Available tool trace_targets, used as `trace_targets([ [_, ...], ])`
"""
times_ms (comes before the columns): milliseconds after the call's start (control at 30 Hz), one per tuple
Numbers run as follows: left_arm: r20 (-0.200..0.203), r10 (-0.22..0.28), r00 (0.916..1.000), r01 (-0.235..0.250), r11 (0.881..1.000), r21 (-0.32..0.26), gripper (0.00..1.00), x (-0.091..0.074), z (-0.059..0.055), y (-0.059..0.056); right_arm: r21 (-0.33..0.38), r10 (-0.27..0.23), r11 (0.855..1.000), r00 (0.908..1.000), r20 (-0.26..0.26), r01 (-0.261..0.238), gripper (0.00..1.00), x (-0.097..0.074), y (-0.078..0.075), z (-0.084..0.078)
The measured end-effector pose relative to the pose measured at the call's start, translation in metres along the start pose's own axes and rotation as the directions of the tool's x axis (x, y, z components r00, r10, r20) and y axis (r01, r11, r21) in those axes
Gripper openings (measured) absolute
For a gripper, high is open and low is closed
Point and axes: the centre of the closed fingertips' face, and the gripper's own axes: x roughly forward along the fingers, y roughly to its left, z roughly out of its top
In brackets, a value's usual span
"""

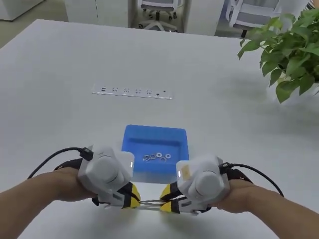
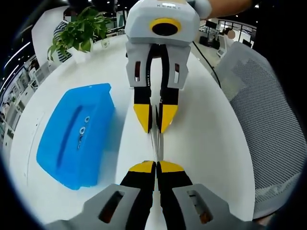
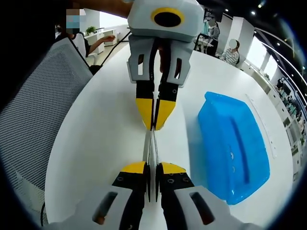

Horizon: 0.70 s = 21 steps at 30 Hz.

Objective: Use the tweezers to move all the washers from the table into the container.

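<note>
Near the counter's (image 1: 60, 59) front edge, the left gripper (image 1: 133, 197) and right gripper (image 1: 167, 200) face each other, both sets of fingers pinched shut on opposite ends of the tweezers (image 1: 149, 203), which lie along that edge. Just beyond sits the container (image 1: 134, 137), washers (image 1: 157, 157) inside, about equally near both grippers.

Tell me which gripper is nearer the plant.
Right. The right gripper lies below and left of the plant in the head view; the left gripper lies farther left, past the tweezers both hold.
</note>
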Motion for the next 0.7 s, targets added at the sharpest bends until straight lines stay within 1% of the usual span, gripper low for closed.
trace_targets([
  [333,-0.03,-0.004,0.9996,0.004,1.0,0.004,0.05,0.0039,-0.0064,-0.0014,0.01,0.0,1.0,1.0,-0.001,0.0,0.11,-0.0001,0.0009,0.0004],
  [467,-0.026,-0.008,0.9996,0.008,1.0,-0.007,0.05,0.0043,-0.0058,-0.0011,0.007,0.002,1.0,1.0,-0.007,-0.001,0.11,-0.0011,0.0016,-0.0005],
  [567,-0.027,-0.013,0.9995,0.012,1.0,-0.021,0.05,0.0042,-0.0061,-0.0016,0.018,0.003,1.0,0.9999,-0.01,-0.003,0.12,-0.0015,0.0007,-0.0022],
  [700,-0.034,-0.017,0.9993,0.016,1.0,-0.018,0.06,0.0039,-0.0062,-0.0024,0.018,0.002,1.0,0.9998,-0.02,-0.002,0.13,-0.0027,0.0004,-0.0035],
])
